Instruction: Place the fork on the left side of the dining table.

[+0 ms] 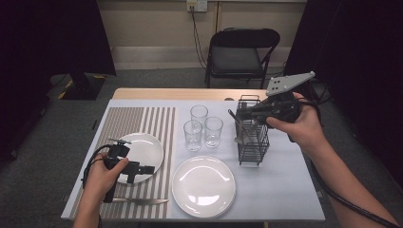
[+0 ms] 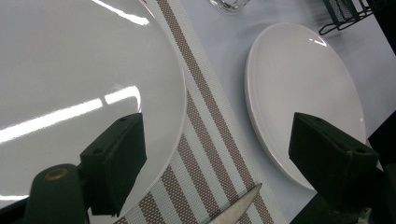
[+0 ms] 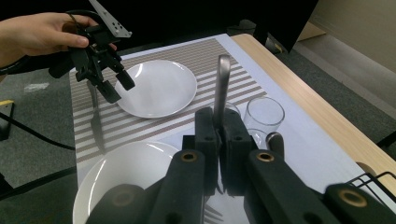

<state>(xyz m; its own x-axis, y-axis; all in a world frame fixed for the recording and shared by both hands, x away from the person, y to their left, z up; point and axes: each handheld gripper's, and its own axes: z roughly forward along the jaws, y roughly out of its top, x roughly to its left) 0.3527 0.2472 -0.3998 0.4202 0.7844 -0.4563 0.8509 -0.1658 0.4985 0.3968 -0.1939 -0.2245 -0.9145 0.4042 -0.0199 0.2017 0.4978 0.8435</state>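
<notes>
My right gripper (image 1: 241, 113) is shut on a metal utensil (image 3: 222, 79), whose handle sticks up from between the pads. It hovers over the black wire caddy (image 1: 252, 141) at the right of the table. In the right gripper view the right gripper (image 3: 219, 127) has its jaws pressed flat on the handle. A second utensil handle (image 3: 275, 140) shows just beside them. My left gripper (image 1: 142, 169) is open and holds nothing, low over the rim of the small white plate (image 1: 145, 148). Its pads (image 2: 117, 161) straddle that plate's edge (image 2: 70, 93) and the striped placemat (image 2: 201, 116).
A large white plate (image 1: 203, 185) lies at the front centre, with three empty glasses (image 1: 199, 126) behind it. A knife (image 1: 140, 201) rests on the placemat near the front edge. A black folding chair (image 1: 240, 54) stands beyond the table.
</notes>
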